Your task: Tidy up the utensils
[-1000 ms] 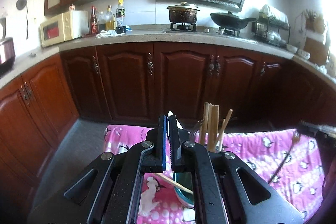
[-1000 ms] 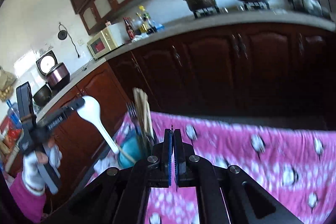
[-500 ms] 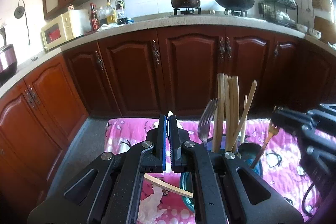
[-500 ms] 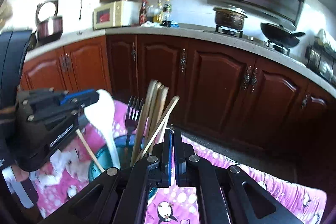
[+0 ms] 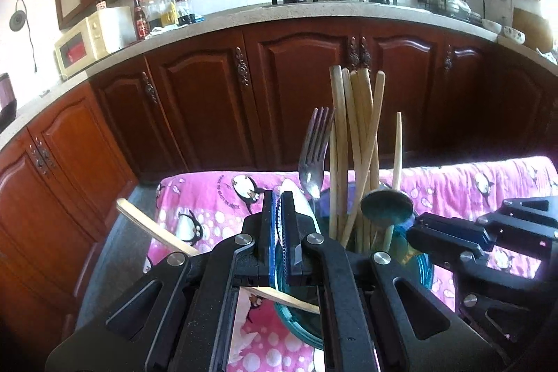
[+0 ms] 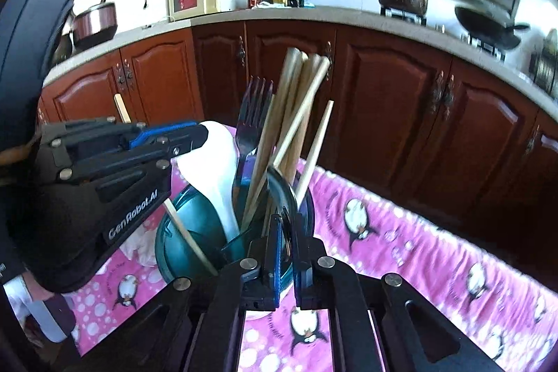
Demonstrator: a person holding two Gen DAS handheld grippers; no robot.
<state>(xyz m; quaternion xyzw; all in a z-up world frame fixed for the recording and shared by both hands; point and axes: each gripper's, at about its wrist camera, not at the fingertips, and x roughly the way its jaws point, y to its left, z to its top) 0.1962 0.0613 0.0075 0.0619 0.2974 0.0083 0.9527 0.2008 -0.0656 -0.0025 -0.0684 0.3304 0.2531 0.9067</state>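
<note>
A teal glass cup holds several wooden chopsticks and a metal fork. My left gripper is shut on the bowl of a white spoon, whose handle slants down into the cup. In the right wrist view the left gripper comes in from the left. My right gripper pinches a metal spoon edge-on at the cup's near rim. Its jaws are opening, with the spoon still between them. From the left wrist view the right gripper touches the spoon's bowl from the right.
A teal bowl stands left of the cup with a loose chopstick across it. Both rest on a pink penguin cloth beside crumpled white paper. Dark wooden cabinets and a worktop stand beyond the table.
Both grippers came down and in toward the cup, which now looks much larger. The right gripper swung over with the metal spoon, and the white spoon's handle sank into the cup.
</note>
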